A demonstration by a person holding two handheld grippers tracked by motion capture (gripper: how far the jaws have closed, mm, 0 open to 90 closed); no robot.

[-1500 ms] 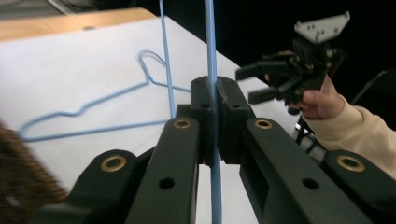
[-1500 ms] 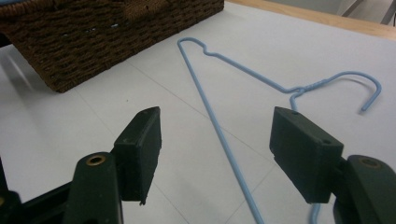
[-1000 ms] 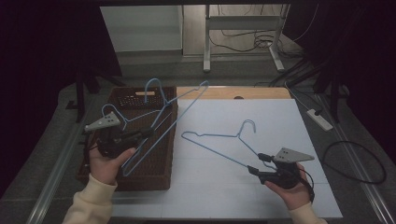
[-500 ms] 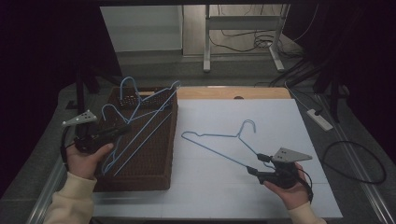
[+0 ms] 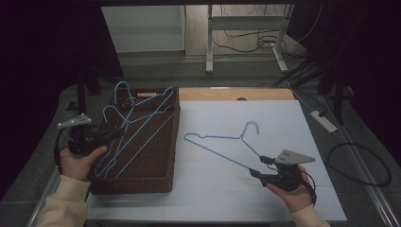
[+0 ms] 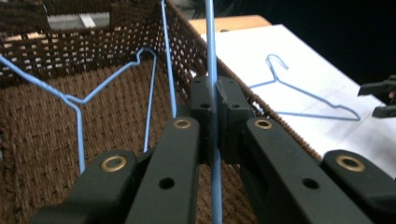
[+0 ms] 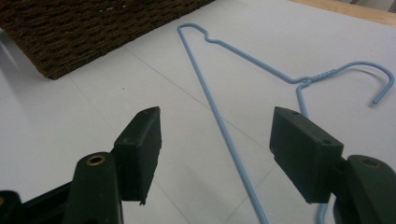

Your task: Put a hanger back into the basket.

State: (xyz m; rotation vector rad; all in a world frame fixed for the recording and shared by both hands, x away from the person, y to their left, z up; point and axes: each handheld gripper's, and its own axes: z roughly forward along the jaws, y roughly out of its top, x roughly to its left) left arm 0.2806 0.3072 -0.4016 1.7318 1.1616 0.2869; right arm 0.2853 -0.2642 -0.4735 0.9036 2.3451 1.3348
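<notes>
My left gripper [image 5: 115, 134] [image 6: 213, 100] is shut on the wire of a blue hanger [image 5: 142, 111] [image 6: 211, 46], holding it over the brown wicker basket [image 5: 142, 185] [image 6: 70, 51] at the left. A second blue hanger [image 5: 109, 113] [image 6: 77, 105] lies in the basket beside it. Another blue hanger [image 5: 221, 152] [image 7: 220, 119] lies flat on the white table top [image 5: 265, 123]. My right gripper [image 5: 255, 171] [image 7: 217, 135] is open at that hanger's near end. Its jaws stand on either side of the long bottom wire without touching it.
A wooden strip [image 5: 265, 93] runs along the table's far edge. On the floor to the right lie a power strip [image 5: 324, 120] and a looped black cable [image 5: 364, 165]. A metal frame [image 5: 246, 42] stands behind the table.
My left gripper has carried its hanger to the left and slightly down over the basket. The right gripper and the hanger on the table have stayed still.
</notes>
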